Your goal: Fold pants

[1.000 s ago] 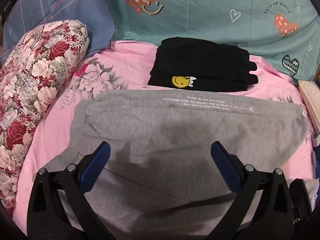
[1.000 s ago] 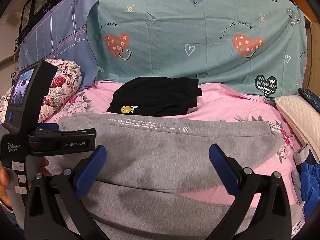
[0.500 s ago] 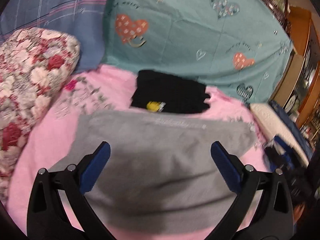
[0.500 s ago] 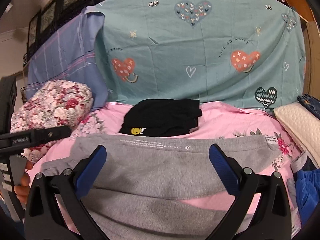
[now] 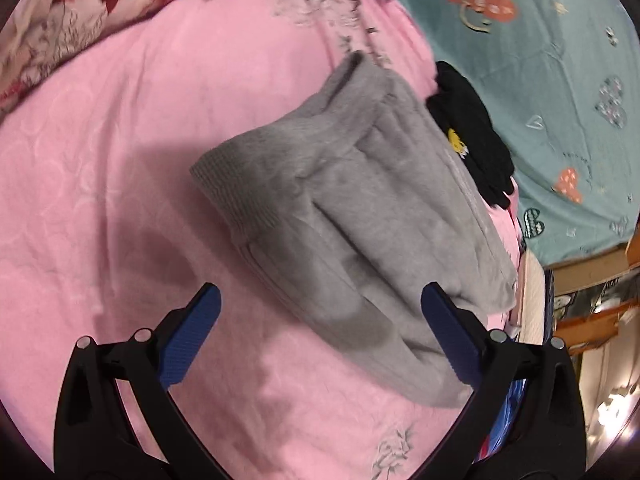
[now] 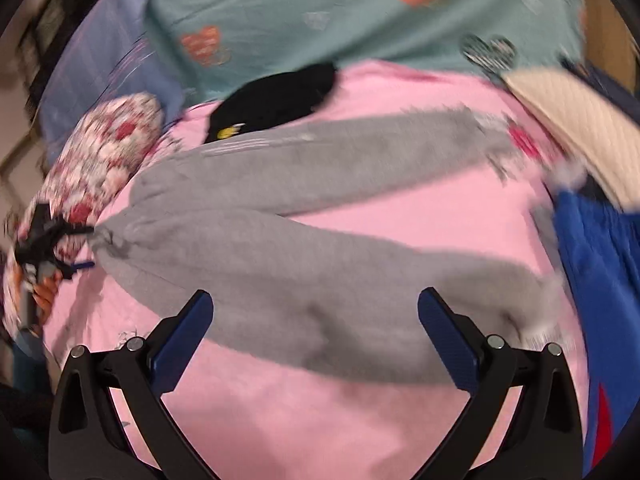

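Note:
Grey sweatpants (image 5: 352, 216) lie folded lengthwise on the pink bedsheet (image 5: 120, 184), ribbed cuffs toward the left end. My left gripper (image 5: 320, 300) hovers open above the near edge of the pants, holding nothing. From the right wrist, the same grey sweatpants (image 6: 320, 240) stretch across the sheet, legs meeting at the left. My right gripper (image 6: 316, 304) is open over the near leg, empty. The other gripper (image 6: 48, 240) shows small at the far left by the cuffs, held by a hand (image 6: 44, 292).
Folded black garment with a yellow smiley (image 5: 472, 148) lies beyond the pants. A floral pillow (image 6: 100, 160) sits at the left, teal heart-print bedding (image 6: 360, 12) behind, a cream cushion (image 6: 568, 120) and blue clothing (image 6: 600, 280) at the right.
Both cameras swung and tilted down. The left gripper moved to the cuff end and now looks along the pants. The right view dropped closer over the near leg. Both stayed open.

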The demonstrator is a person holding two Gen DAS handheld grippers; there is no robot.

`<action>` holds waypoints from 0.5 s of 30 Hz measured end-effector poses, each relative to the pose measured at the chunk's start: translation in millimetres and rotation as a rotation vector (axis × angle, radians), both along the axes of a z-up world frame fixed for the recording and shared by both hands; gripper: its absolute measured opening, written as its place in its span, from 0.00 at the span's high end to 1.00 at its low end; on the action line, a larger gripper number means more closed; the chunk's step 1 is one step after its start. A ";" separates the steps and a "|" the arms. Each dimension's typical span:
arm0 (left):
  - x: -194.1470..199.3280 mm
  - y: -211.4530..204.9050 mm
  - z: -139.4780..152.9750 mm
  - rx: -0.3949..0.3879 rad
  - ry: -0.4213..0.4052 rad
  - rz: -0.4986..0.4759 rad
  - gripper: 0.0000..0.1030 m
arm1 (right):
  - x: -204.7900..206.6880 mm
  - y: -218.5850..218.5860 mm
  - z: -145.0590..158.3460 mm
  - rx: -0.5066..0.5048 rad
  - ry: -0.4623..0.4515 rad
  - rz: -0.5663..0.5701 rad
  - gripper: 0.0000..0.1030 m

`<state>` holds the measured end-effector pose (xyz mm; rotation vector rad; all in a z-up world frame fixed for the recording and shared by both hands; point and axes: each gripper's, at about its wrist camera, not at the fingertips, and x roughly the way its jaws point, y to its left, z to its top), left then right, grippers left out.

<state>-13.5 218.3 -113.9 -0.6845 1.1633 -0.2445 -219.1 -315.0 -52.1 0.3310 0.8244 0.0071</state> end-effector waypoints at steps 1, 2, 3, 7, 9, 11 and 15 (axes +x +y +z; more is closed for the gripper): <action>5.4 -1.0 -6.2 -0.013 0.013 0.007 0.02 | -10.6 -16.1 -3.4 0.034 0.013 -0.055 0.01; 7.4 -2.0 -7.2 -0.014 0.002 0.016 0.02 | -25.6 -39.0 -8.8 0.084 0.027 -0.139 0.01; 8.9 -4.3 -6.0 -0.011 -0.015 0.016 0.02 | -39.3 -58.9 -14.1 0.125 0.039 -0.218 0.01; 12.9 -13.2 -3.1 0.010 -0.053 -0.009 0.19 | -82.6 -114.1 -35.3 0.205 0.108 -0.459 0.01; 13.4 -20.1 0.3 0.099 -0.072 -0.051 0.55 | -96.3 -124.2 -46.7 0.314 0.110 -0.478 0.01; 12.3 -22.9 1.5 0.153 -0.081 -0.058 0.67 | -99.0 -122.1 -53.0 0.409 0.101 -0.453 0.01; 10.7 -18.7 2.8 0.146 -0.090 -0.051 0.72 | -80.4 -103.4 -55.4 0.528 0.109 -0.348 0.02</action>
